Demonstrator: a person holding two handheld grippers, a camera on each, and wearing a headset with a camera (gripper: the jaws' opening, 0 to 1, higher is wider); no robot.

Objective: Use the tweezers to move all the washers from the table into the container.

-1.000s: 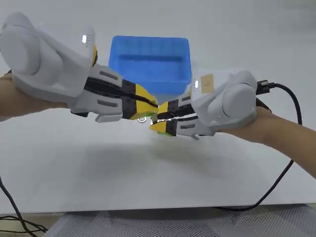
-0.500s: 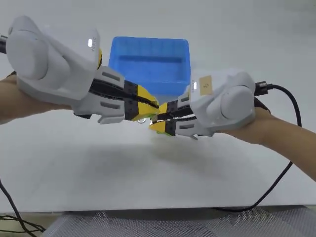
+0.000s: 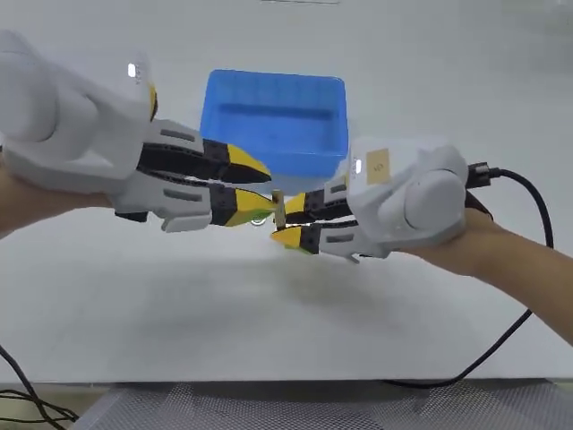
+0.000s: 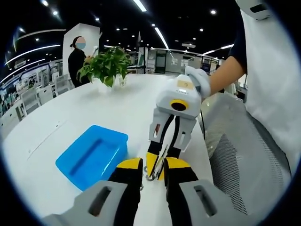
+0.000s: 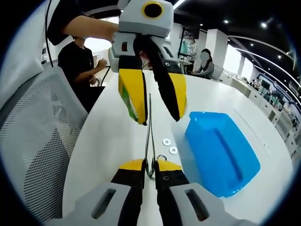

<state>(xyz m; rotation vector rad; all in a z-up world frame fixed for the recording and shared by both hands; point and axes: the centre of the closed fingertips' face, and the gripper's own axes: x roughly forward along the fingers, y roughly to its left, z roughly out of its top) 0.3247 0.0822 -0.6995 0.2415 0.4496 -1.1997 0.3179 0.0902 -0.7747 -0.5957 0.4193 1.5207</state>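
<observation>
My right gripper [image 3: 281,220] [image 5: 149,165] is shut on a thin pair of metal tweezers [image 5: 149,132] [image 3: 278,208], which point forward above the white table. My left gripper [image 3: 268,193] [image 5: 157,110] faces it with jaws apart, and the tweezers' far end reaches between them without being clamped. Three small washers [image 5: 166,141] lie on the table just under the tweezers, beside the blue container [image 5: 221,150] [image 3: 277,116]. In the left gripper view the tweezers [image 4: 160,162] show between my own yellow jaws.
The white table [image 3: 179,305] has its near edge at the bottom of the head view, with a mesh chair below it. A black cable [image 3: 528,233] trails from the right gripper. A potted plant [image 4: 106,66] and people stand far off.
The left gripper's jaws, closed around the tweezers' end before, have opened and let go. The right gripper keeps hold of the tweezers in much the same place.
</observation>
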